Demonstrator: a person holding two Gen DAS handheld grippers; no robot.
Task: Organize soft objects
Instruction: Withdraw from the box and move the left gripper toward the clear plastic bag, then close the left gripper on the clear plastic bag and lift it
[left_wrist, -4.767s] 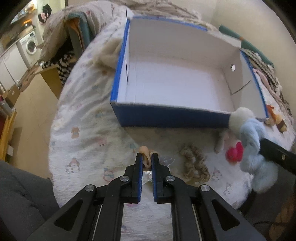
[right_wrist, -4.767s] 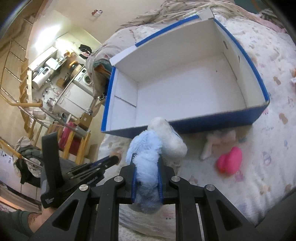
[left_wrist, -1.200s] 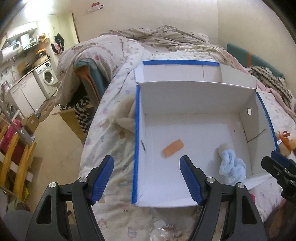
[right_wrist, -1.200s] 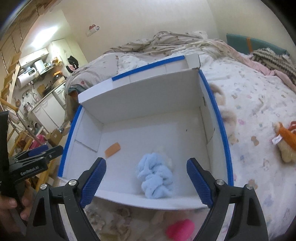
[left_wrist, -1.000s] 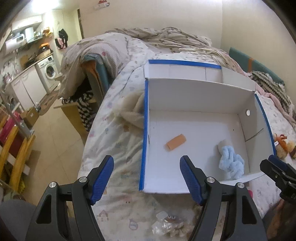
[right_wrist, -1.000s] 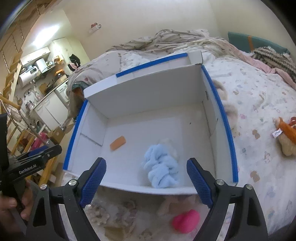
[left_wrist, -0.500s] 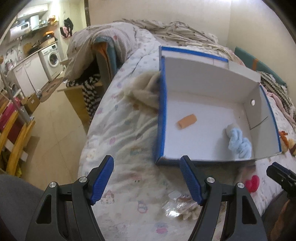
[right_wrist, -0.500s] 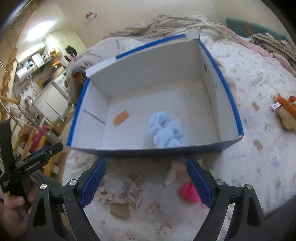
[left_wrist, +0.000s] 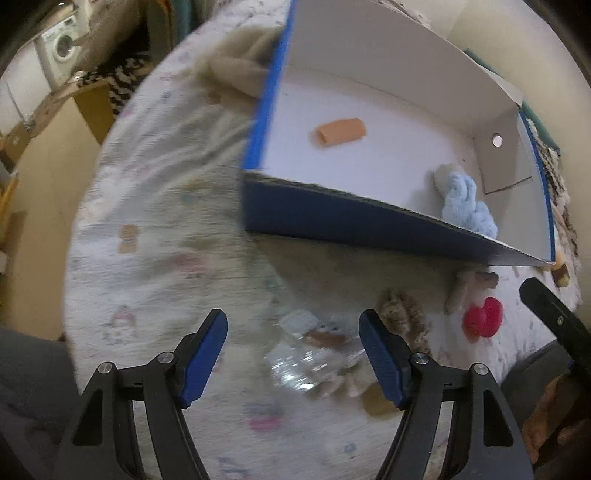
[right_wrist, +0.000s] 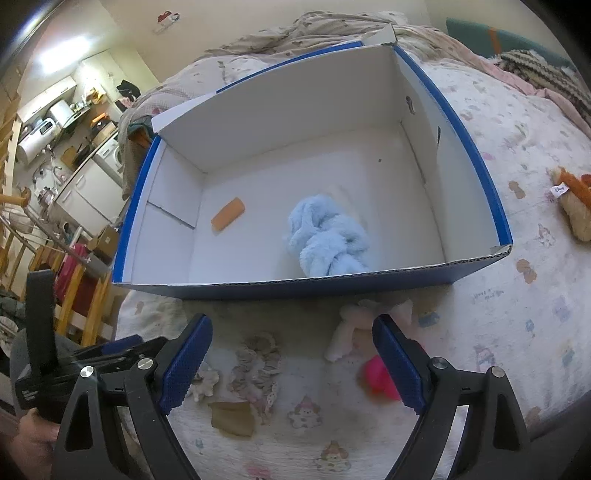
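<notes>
Both the left gripper (left_wrist: 293, 350) and the right gripper (right_wrist: 291, 360) hang wide open and empty above the loose soft toys at six o'clock of the blue box (right_wrist: 491, 206), likely choosing another to join the blue plush (right_wrist: 327, 240) inside.

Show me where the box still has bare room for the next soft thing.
Bare floor lies between the orange roll and the blue plush, and along the far wall of the box. The bedspread in front, around the pink toy, is crowded.
</notes>
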